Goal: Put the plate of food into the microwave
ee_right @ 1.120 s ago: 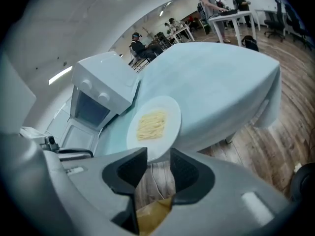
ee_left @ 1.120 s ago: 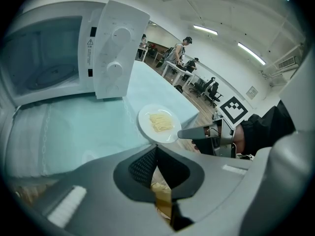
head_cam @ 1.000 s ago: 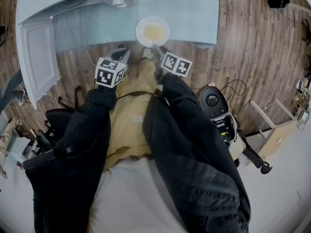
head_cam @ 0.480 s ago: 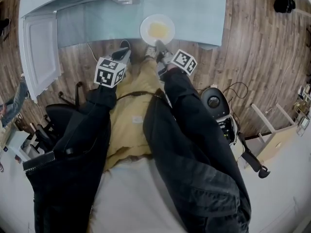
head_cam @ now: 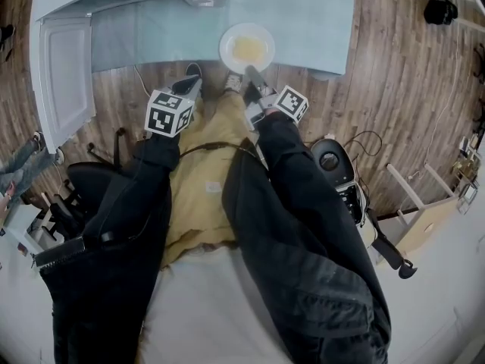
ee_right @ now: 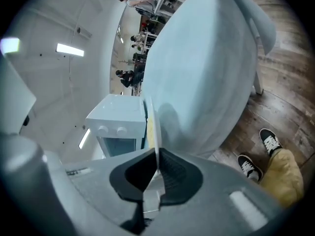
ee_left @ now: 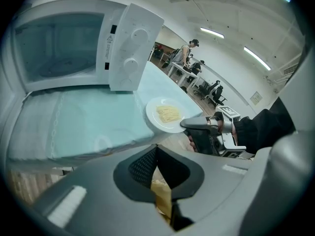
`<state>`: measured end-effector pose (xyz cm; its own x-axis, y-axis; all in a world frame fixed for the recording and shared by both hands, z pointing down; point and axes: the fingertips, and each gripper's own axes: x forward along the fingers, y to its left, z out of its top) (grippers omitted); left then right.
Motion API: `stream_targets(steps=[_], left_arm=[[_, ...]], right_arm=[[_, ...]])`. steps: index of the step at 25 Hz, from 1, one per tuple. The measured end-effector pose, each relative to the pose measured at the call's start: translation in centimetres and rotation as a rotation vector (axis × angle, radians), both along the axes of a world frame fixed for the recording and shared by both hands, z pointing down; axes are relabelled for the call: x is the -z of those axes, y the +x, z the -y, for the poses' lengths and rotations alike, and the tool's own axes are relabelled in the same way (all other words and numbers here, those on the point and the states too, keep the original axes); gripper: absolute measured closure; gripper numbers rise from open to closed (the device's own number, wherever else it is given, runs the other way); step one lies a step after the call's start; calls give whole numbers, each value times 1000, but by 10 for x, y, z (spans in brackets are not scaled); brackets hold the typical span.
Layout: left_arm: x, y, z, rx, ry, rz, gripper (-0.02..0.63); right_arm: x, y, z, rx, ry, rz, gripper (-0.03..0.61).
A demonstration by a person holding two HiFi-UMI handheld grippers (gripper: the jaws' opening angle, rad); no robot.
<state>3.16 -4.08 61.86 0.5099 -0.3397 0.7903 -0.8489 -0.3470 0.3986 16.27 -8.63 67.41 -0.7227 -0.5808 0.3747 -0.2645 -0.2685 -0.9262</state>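
Microwave (ee_left: 123,53): it stands at the far left of your table (head_cam: 318,21), with its door (head_cam: 64,74) swung open.
Plate (head_cam: 229,51): it sits at the table's near edge, right of the microwave and well apart from it.
Right gripper (ee_right: 156,168): your 2 jaws have just been closing and now pinch the plate's near rim.
Left gripper (ee_left: 156,151): you hold it off the table, jaws together, nothing between them.
Food (head_cam: 248,48): a pale yellow heap in the plate's middle.

light: bright ceiling strips (ee_left: 212,32) | edges: fisheye-warped (dark corners) | focus: sharp
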Motion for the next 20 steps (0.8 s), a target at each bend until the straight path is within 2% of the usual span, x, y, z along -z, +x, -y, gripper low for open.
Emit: stream_targets(steps=[5,9,14,20], left_arm=[[6,-19,0,56,1,-9,617],[4,-39,-6,99,1,-12,617],[1,-72,-17,177,-2,-10,617],[5,-112,-16,255,6,-18,617]], right_arm=[[12,-23,-3,94,65,23,571],[13,-52,-10,175,58,32,571],[21,-99,-9,285,95,55,569],[29,-148,-7,359,91,76,569]])
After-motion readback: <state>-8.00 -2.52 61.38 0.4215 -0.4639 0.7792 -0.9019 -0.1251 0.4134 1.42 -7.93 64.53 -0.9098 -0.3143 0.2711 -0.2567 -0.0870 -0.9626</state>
